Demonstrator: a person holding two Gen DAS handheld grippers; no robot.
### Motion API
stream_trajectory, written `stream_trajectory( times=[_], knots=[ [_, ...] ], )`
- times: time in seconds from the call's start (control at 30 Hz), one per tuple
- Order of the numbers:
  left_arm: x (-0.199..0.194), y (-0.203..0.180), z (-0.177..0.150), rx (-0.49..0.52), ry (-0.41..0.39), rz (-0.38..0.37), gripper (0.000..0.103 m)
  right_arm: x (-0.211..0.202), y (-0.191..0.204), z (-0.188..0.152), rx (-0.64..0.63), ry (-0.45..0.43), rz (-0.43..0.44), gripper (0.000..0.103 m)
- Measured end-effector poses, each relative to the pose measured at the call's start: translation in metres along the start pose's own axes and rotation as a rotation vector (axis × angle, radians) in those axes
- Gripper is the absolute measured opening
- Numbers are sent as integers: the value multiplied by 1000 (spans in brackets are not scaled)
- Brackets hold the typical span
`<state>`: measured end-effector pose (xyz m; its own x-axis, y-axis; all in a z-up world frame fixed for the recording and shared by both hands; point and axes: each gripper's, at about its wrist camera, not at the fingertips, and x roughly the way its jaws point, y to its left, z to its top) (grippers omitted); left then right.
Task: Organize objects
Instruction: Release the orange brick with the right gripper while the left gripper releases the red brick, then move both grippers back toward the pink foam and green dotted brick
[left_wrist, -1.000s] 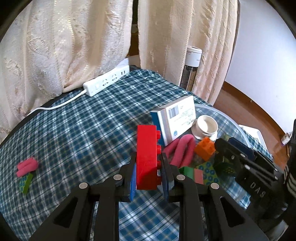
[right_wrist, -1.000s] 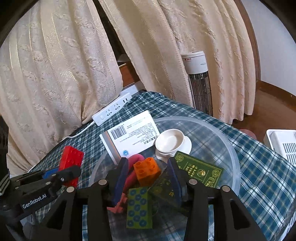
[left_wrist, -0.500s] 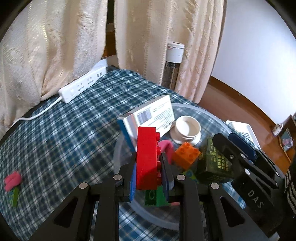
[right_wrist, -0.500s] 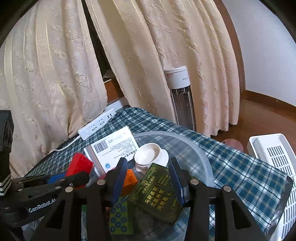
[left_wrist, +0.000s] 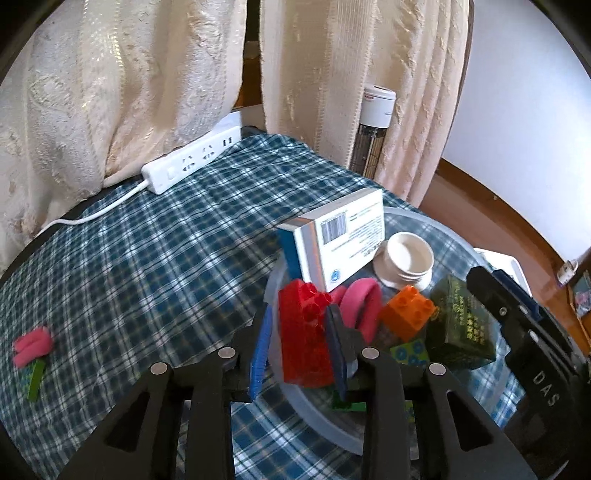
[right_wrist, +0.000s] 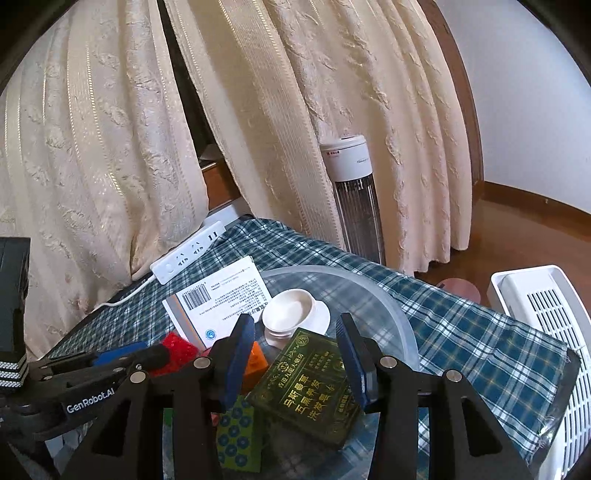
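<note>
A clear round tray (left_wrist: 317, 424) on the plaid cloth holds a white and blue carton (left_wrist: 343, 240), a white cup (left_wrist: 404, 258), a pink foam loop (left_wrist: 360, 306), an orange brick (left_wrist: 408, 314) and a green patterned block (left_wrist: 410, 350). My left gripper (left_wrist: 298, 310) is over the tray's near left edge and its jaws are opening. A red brick (left_wrist: 303, 332) lies tilted between them, with a gap at the left pad. My right gripper (right_wrist: 295, 325) is shut on a dark green box (right_wrist: 310, 384), held tilted above the tray.
A pink and green piece (left_wrist: 31, 349) lies on the cloth far left. A white power strip (left_wrist: 192, 164) lies at the back by the curtains. A tower heater (right_wrist: 354, 206) stands behind the table. A white slatted basket (right_wrist: 546, 314) sits to the right.
The left gripper carried the red brick right, over the tray. Its jaws parted and the brick tipped down into the tray. The right gripper tilted upward with the green box.
</note>
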<state>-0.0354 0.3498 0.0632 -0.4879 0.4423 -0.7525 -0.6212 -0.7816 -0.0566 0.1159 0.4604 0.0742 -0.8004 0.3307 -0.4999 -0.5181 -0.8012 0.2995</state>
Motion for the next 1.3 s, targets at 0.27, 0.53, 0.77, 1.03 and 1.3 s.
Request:
stream_trajectory(
  times=[0.27,0.53,0.77,1.03,1.3],
  knots=[
    [-1,2,-4,0,-6,12,41,0,1,0,-3,0,-8,51],
    [-7,5,-7,-10,1,-3,48,0,3,-1,-7,0,-25,51],
    [-24,14,-12,-36,-21,16,63,-4,10,-2,-35,-21,-53,57],
    [-40,31,-24,-53,-37,88,70,-7,21,-5,-75,-36,-88,74],
    [-59,68,-36,-117,-60,133,70,-13,29,-6,-107,-70,-144,81]
  ],
)
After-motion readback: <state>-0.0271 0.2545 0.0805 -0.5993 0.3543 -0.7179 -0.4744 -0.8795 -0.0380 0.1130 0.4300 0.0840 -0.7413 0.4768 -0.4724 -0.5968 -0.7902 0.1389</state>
